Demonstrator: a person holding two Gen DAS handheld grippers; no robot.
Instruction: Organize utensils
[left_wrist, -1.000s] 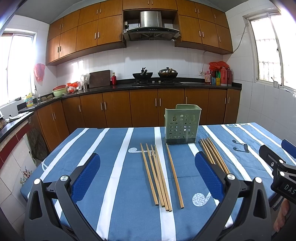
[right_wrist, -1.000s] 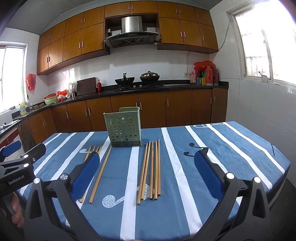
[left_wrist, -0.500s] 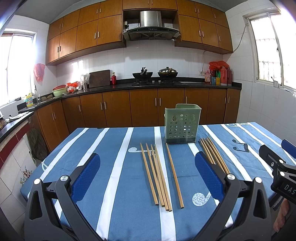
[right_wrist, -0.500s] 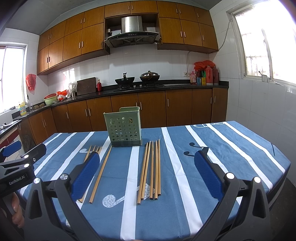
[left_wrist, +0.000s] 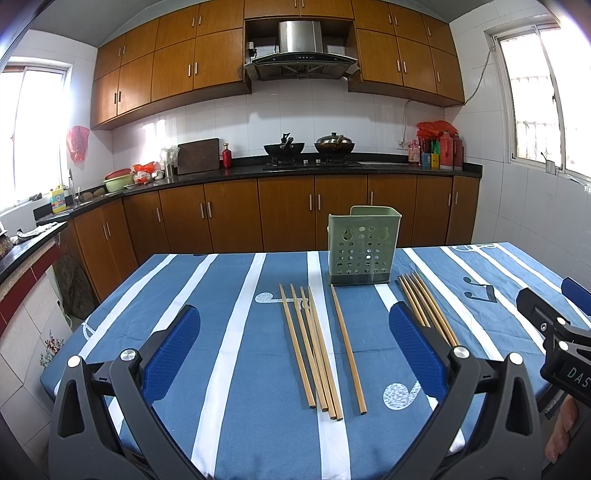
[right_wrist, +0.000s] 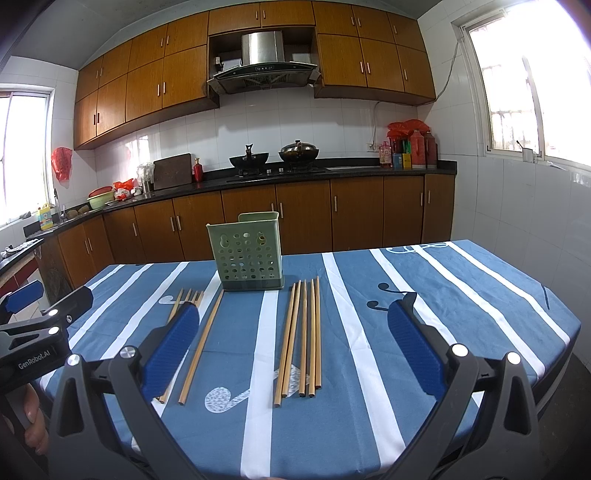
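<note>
Nothing shifting over the last second: same framing, same layout, so no progress on the task yet.

Far left, left gripper (left_wrist: 294, 345) hovering above the striped tablecloth (left_wrist: 221, 369), blue pads (left_wrist: 171, 356) spread wide, holding nothing. Just ahead, left bundle of chopsticks (left_wrist: 314, 347) lying flat, four close together plus one single chopstick (left_wrist: 347, 347) slightly apart on the right. Centre back, green perforated holder (left_wrist: 360, 251) standing upright, apparently empty. To its right, second bundle of chopsticks (right_wrist: 301, 336) flat on the cloth, right in front of the right gripper (right_wrist: 293, 347), fingers equally wide apart, gripping nothing.

Judging by the stillness: poised at the start, first pickup not yet begun.
</note>
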